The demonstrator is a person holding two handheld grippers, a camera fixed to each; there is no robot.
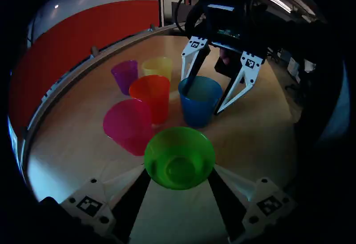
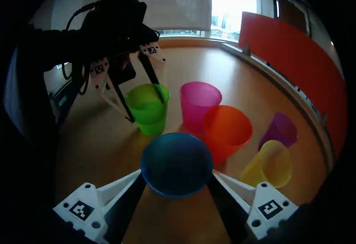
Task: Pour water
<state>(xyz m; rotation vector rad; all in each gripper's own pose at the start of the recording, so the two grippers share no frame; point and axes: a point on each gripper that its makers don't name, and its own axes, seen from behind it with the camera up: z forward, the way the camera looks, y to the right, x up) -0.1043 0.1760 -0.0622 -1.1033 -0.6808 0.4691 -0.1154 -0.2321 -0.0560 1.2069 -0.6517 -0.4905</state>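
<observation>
A green cup (image 1: 179, 161) stands upright on the wooden table, and my left gripper (image 1: 179, 172) is shut on it, one finger against each side. In the right gripper view that green cup (image 2: 148, 108) and left gripper (image 2: 146, 109) lie at the far left. A blue cup (image 2: 176, 164) sits between the fingers of my right gripper (image 2: 176, 175), which is shut on it. From the left gripper view the blue cup (image 1: 200, 99) stands farther off with the right gripper (image 1: 202, 103) straddling it. Whether either cup holds water I cannot tell.
Beside the held cups stand a magenta cup (image 1: 129, 126), an orange cup (image 1: 151, 95), a purple cup (image 1: 125, 75) and a yellow cup (image 1: 158, 67). A red panel (image 1: 89, 34) runs along the table's edge. Bare table (image 2: 196, 61) stretches toward a window.
</observation>
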